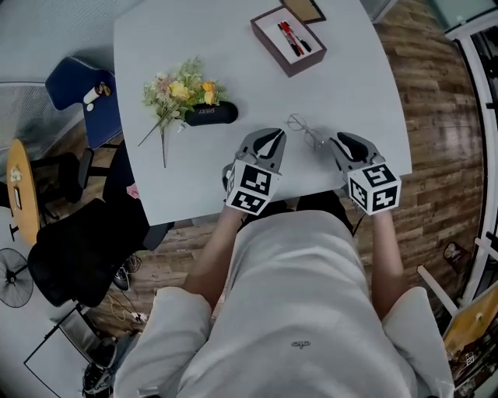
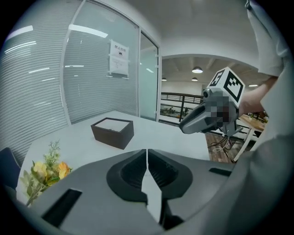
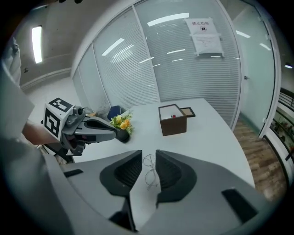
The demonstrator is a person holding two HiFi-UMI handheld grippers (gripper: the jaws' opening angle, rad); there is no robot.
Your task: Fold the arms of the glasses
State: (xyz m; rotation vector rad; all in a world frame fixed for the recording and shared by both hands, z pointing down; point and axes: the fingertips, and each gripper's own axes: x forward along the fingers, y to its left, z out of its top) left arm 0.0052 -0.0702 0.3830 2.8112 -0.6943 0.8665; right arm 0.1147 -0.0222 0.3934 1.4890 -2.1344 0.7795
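Left gripper [image 2: 147,161]: jaws closed together with only a hairline seam between the pads, and nothing held. In the head view it hangs over the near edge of the table [image 1: 194,183], angled downward, clear of the surface.

Right gripper [image 3: 148,168]: jaws stand a little apart, leaving a narrow gap. The pads press on nothing. It is held over the same near edge, to the right of the left gripper, also angled downward.

Glasses [image 3: 149,169]: thin wire frame, lying flat on the white table. In the right gripper view they show through the gap between the jaws, but they rest on the table beyond the pads, not in them. In the head view they lie between the two gripper tips, slightly farther from the person, touching neither. The arms are too thin to show whether they are folded.

Other items on the table: a bunch of flowers [image 1: 180,92] towards the left, with a black case [image 1: 210,114] just beside it; a dark brown box [image 1: 270,48] at the far side, holding a red and a black pen [image 1: 294,37], its lid [image 1: 303,9] lying next to it. All are well apart from the glasses.
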